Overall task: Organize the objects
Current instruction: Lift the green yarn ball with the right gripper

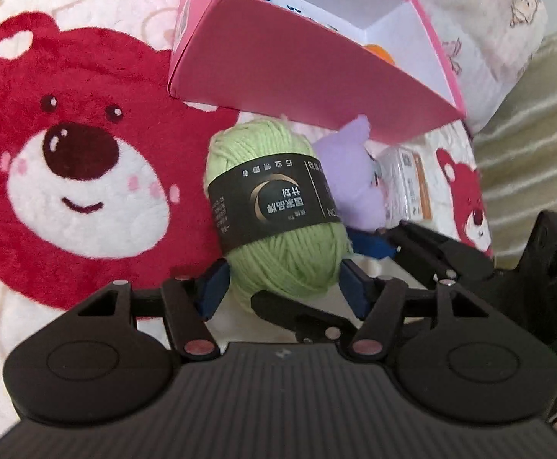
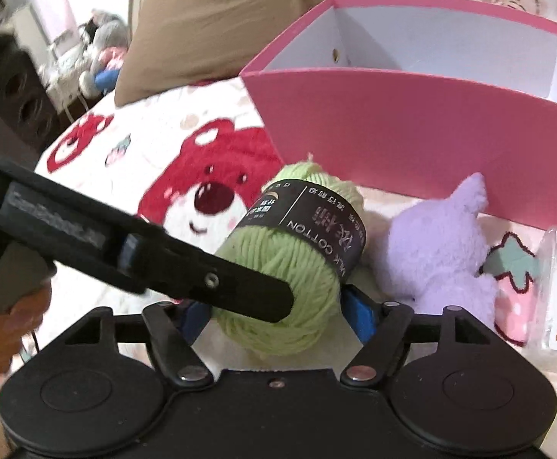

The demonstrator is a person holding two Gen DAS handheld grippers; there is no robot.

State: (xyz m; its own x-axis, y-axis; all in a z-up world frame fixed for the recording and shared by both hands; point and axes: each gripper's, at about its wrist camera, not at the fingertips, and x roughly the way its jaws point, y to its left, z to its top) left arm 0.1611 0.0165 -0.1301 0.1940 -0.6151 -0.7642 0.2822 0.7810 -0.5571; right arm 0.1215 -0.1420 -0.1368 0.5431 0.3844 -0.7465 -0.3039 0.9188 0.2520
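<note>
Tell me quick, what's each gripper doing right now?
Left gripper: closed on the green yarn ball.
Right gripper: open, jaws either side of the same ball, not gripping it.

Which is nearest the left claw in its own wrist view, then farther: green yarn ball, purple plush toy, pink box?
1. Green yarn ball: between the left claw's fingers, centre.
2. Purple plush toy: just behind the yarn, to the right.
3. Pink box: farthest, standing open beyond both, top of view.
</note>
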